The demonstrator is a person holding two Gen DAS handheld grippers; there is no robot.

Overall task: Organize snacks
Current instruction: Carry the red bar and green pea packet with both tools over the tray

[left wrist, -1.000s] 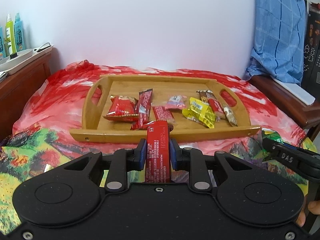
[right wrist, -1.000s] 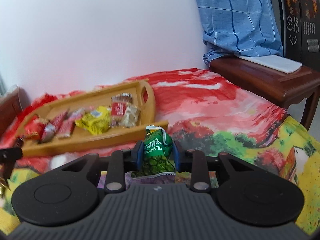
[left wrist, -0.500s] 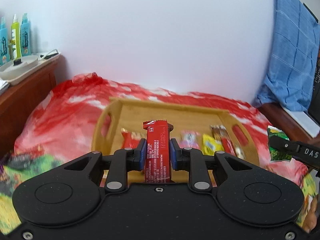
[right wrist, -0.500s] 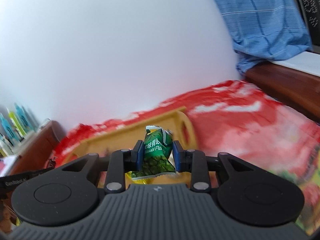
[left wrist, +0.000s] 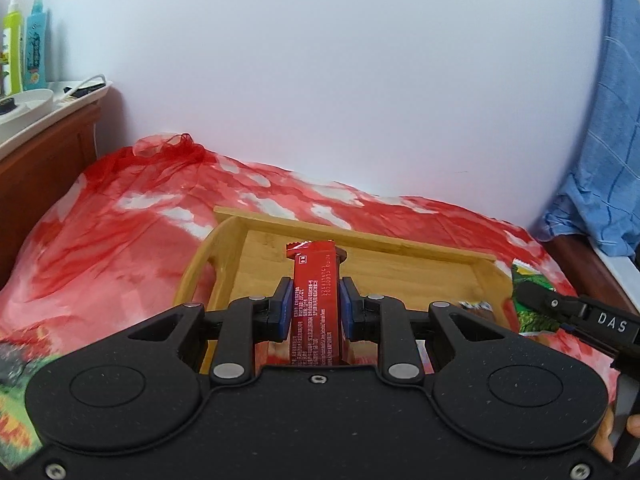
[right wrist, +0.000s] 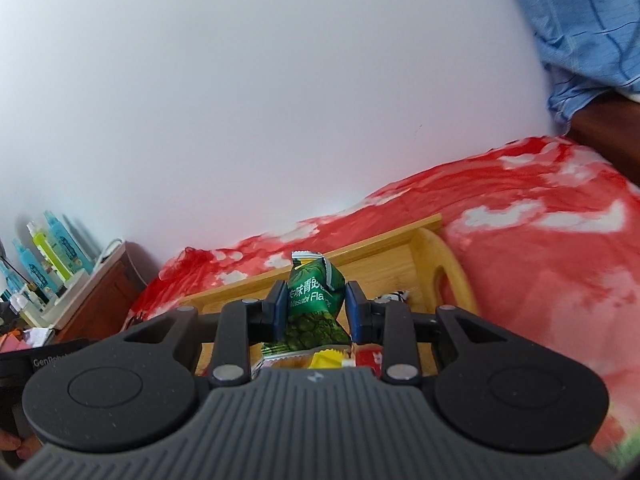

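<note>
My left gripper (left wrist: 315,305) is shut on a red snack bar (left wrist: 316,300), held upright over the left part of the wooden tray (left wrist: 360,240). My right gripper (right wrist: 316,308) is shut on a green wasabi pea packet (right wrist: 314,304), held over the right part of the tray (right wrist: 452,264). The right gripper and its green packet (left wrist: 530,300) also show at the right edge of the left wrist view. Yellow and red snacks (right wrist: 332,358) lie in the tray below the right gripper, mostly hidden by it.
The tray rests on a red patterned cloth (left wrist: 120,232) over a bed. A wooden side table (left wrist: 44,148) with a white tray and bottles (left wrist: 24,44) stands at the left. A blue cloth (left wrist: 604,152) hangs at the right. A white wall is behind.
Both grippers have risen and moved forward over the tray with their snacks still held. The tray now fills less of each view and most snacks in it are hidden.
</note>
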